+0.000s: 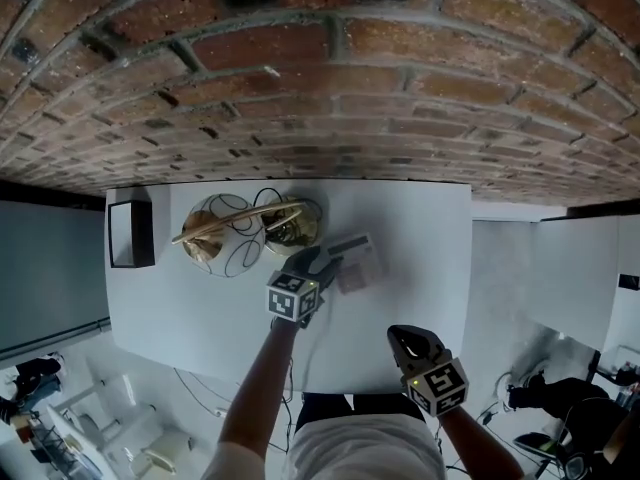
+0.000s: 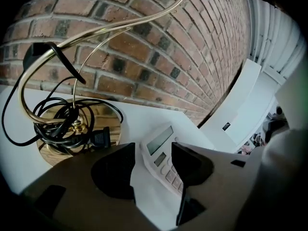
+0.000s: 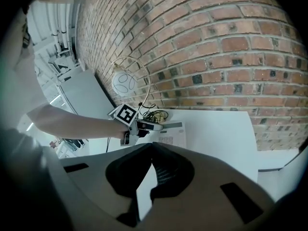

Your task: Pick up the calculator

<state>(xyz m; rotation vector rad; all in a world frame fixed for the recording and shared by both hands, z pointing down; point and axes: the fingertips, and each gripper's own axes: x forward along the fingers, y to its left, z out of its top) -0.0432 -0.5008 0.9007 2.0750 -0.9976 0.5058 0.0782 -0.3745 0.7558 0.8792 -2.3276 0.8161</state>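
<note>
Grasp stage here: my left gripper [image 2: 153,154] has its jaws spread either side of the calculator [image 2: 161,150], which lies flat mid-table [image 1: 425,230], not pinched yet as far as I can tell. Next is squeeze, then lift straight. The right gripper [image 3: 150,160] is closed on nothing near the front edge. The gold wire lamp [image 1: 238,230] and its black cord [image 2: 61,125] sit just left, so don't snag them.

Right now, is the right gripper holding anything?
No, the right gripper has its jaws closed together with nothing between them.
</note>
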